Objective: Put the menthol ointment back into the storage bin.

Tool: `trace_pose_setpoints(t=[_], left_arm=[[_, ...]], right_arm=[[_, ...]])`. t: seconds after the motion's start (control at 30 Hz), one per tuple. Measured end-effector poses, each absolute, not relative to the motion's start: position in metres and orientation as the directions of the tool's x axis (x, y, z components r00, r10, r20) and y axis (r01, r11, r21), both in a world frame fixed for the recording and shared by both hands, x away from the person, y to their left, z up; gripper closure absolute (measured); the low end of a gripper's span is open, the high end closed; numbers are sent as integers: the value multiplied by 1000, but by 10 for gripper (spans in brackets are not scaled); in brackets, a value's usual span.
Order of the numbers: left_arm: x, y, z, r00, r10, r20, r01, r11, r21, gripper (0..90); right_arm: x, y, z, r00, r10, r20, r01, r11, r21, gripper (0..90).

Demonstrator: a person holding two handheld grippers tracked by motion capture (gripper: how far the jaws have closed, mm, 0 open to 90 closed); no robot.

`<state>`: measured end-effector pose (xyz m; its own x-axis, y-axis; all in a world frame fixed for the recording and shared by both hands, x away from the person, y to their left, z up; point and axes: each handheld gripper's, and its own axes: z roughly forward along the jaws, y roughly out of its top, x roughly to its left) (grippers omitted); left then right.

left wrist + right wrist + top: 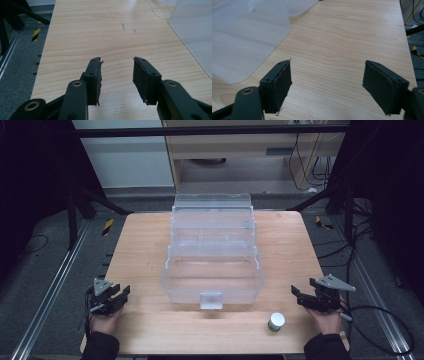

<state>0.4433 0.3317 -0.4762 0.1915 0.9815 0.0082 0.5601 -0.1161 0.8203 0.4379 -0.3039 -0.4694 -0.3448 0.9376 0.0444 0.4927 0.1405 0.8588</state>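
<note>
Resting at the near corners of the wooden table (150,245), both grippers are waiting apart, leaving the middle free. Left gripper (121,293) is holding its jaws parted with nothing between them, bare wood showing in its own view (117,72); right gripper (296,295) is spread wider, also empty (327,75). One clear tiered plastic box (212,250) is sitting open at centre, probably ready for loading. One small white-capped jar (275,321) is standing upright nearest the right gripper, likely the first pick.

Wooden table (150,245) on grey floor (45,270); black frame bars (210,131), cables (365,240), pale cabinet (240,145) behind.
</note>
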Motion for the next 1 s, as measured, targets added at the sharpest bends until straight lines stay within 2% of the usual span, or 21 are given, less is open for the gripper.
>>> trace_pose_setpoints(t=[0.1, 0.43, 0.73, 1.0], left_arm=[[444, 331, -477, 190, 982, 13, 563, -120, 818, 577], [445, 330, -481, 199, 979, 35, 572, -145, 808, 462], [449, 330, -485, 174, 983, 60, 603, -155, 782, 308], [452, 329, -485, 171, 983, 62, 629, -158, 761, 219]], right_arm=[[438, -306, -467, -388, 920, 57, 492, 155, 857, 274], [438, -307, -448, -480, 876, 47, 490, 223, 843, 351], [443, -294, -424, -563, 826, -19, 486, 350, 801, 332], [443, -283, -402, -636, 769, -62, 469, 450, 760, 311]])
